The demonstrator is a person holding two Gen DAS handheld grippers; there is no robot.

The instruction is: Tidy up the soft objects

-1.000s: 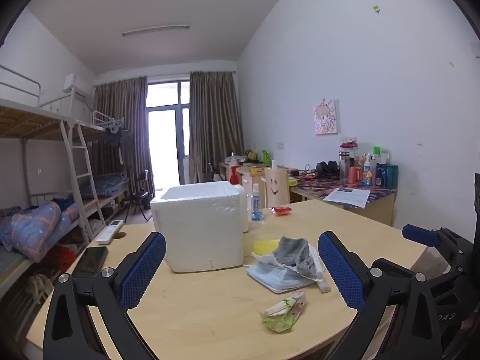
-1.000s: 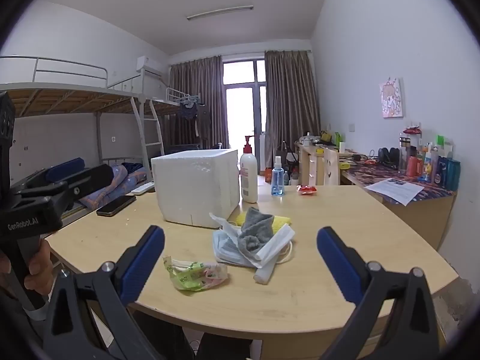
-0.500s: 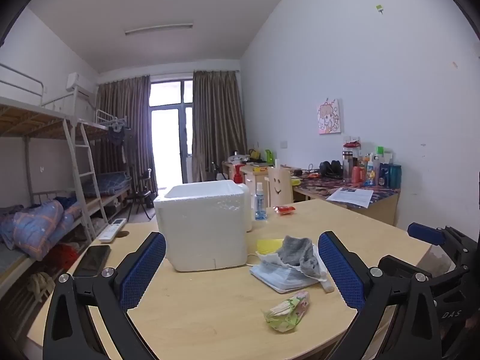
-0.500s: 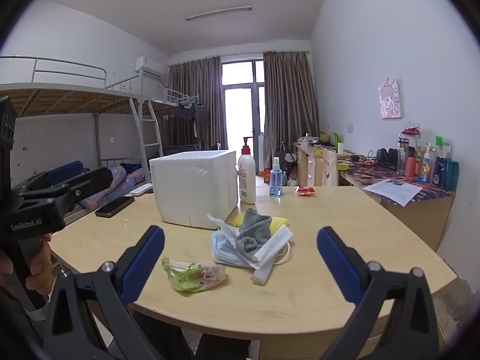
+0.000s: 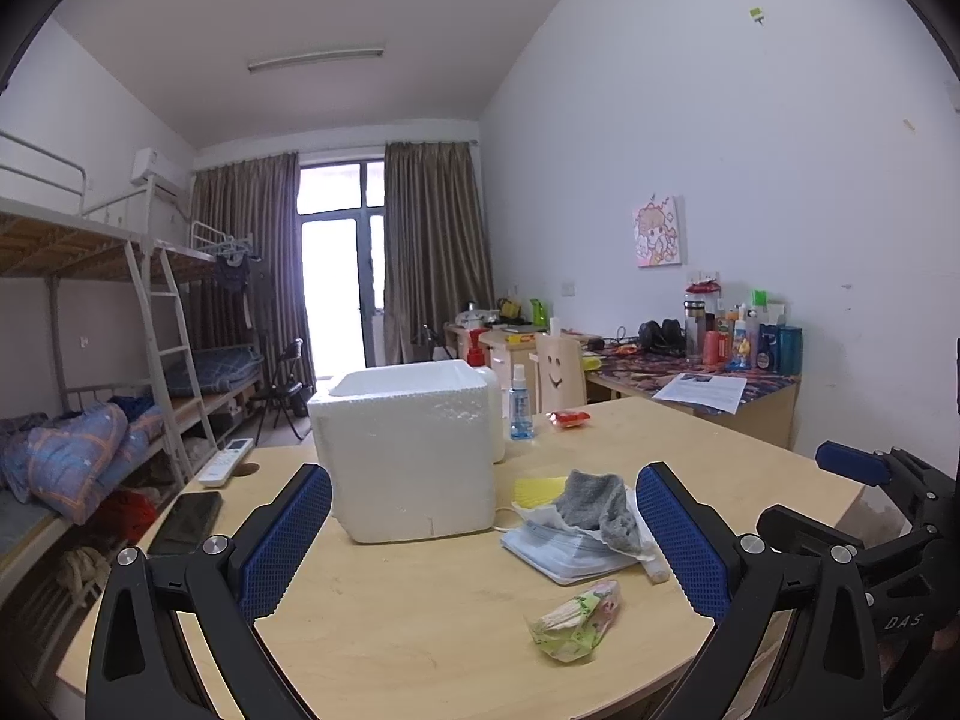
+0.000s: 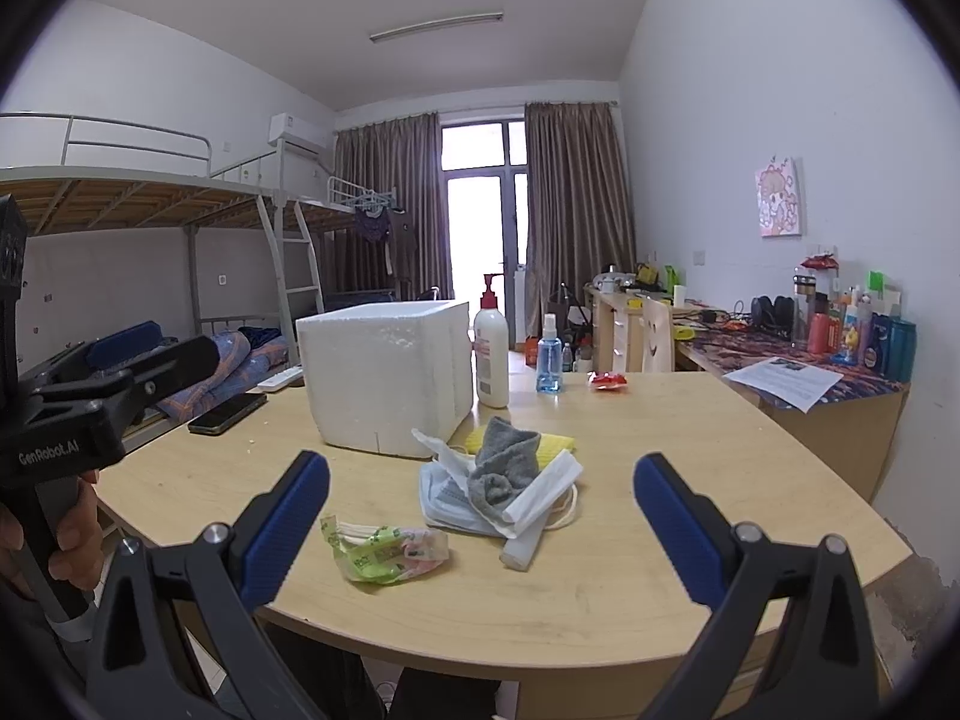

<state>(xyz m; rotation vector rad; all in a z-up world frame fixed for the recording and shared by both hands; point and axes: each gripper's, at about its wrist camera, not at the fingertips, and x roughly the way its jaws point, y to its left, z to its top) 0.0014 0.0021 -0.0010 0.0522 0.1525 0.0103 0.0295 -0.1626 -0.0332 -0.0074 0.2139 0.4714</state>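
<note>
Wooden table (image 6: 690,450) carries everything, with the white foam box (image 6: 384,378) standing open-topped at its far left as the likely place for the soft things. Both grippers hang clear of the table at its near edge, each with its fingers spread wide and holding nothing: the left gripper (image 5: 483,540) looks toward the box, the right gripper (image 6: 480,531) toward the pile. That pile lies just right of the box: face masks (image 6: 456,498) at the bottom, a grey sock (image 6: 501,465) draped on top, a yellow cloth (image 6: 555,444) tucked behind, touching. A green packet (image 6: 384,552) lies apart, nearer the table edge.

The main risk is a pinch on the sock that also catches a mask or its ear loop, so the whole stack drags or spills on the lift. A deep reach could nudge the light box, which may slide. The bottle (image 6: 491,354) and spray (image 6: 549,357) behind the box could tip if an arm swings wide. The packet could be swept over the edge.
</note>
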